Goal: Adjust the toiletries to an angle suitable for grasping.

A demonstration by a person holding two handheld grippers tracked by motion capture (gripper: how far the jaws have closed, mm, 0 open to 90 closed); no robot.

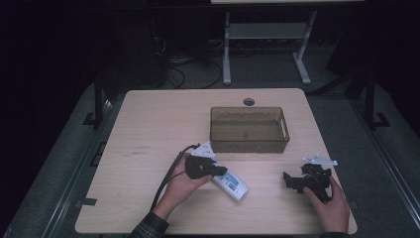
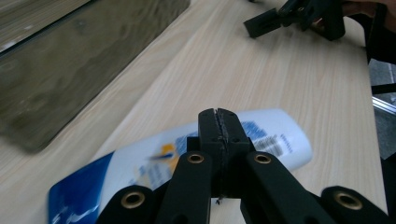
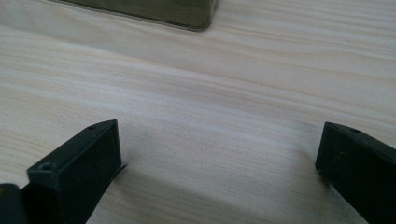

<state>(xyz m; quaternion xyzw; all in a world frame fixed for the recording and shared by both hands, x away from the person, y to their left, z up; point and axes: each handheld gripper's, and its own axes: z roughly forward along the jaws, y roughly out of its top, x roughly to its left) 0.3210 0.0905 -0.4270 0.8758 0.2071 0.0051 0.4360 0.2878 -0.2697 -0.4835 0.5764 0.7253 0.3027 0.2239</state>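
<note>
Light wooden table [image 1: 148,129] with 1 brown translucent bin [image 1: 249,130] and 1 white-and-blue bottle [image 1: 231,184].

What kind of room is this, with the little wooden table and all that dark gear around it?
Probably a lab or workshop recording station. A pale wooden table stands on grey floor among dark cables and a metal stand. On it lie a brownish plastic bin and a white-and-blue bottle, worked with hand-held tools.
</note>
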